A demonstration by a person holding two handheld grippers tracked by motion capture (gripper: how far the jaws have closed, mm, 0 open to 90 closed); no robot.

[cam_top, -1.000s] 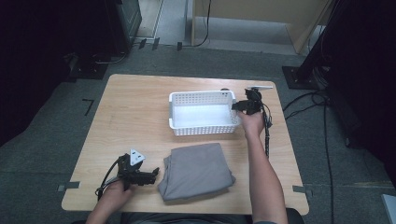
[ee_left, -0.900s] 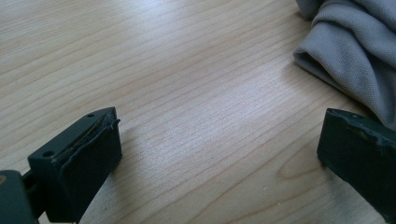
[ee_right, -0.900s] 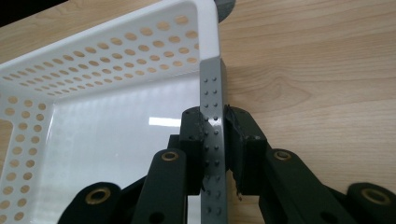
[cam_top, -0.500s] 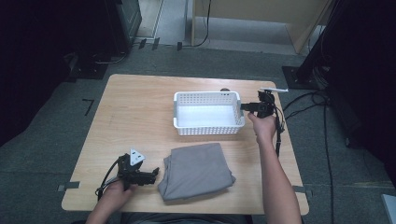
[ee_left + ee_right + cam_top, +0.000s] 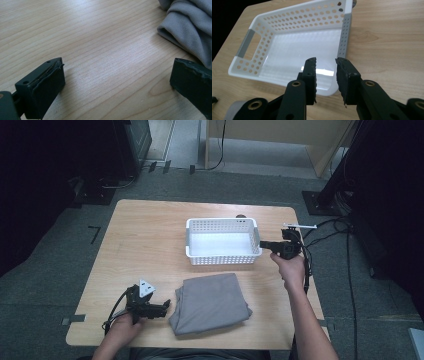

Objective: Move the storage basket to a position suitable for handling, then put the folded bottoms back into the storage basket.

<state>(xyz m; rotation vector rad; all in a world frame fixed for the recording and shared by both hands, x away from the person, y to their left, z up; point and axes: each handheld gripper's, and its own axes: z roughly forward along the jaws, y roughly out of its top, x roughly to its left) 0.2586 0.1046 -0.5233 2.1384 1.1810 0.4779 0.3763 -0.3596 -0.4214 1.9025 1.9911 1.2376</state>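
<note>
A white perforated basket [image 5: 222, 222] stands mid-table, with nothing in it [image 5: 294, 47]. My right gripper [image 5: 262, 244] is at its right end, jaws pointing left. In the right gripper view the right gripper [image 5: 325, 62] has a narrow gap between its jaws, hovering over the basket's near corner, with nothing clamped. A folded grey cloth [image 5: 210, 302] lies near the front edge. My left gripper [image 5: 167, 306] rests just left of it, wide open. In the left gripper view the left gripper [image 5: 117, 67] has the cloth's fold [image 5: 185, 27] beside its right jaw.
The wooden table [image 5: 145, 240] has bare room along its left half and behind the basket. Cables [image 5: 325, 227] trail off the table's right edge. Dark stands and equipment sit on the floor around the table.
The right gripper moved right and slightly toward the person, and the basket slid a little to the right with it. The left gripper and the cloth stayed put.
</note>
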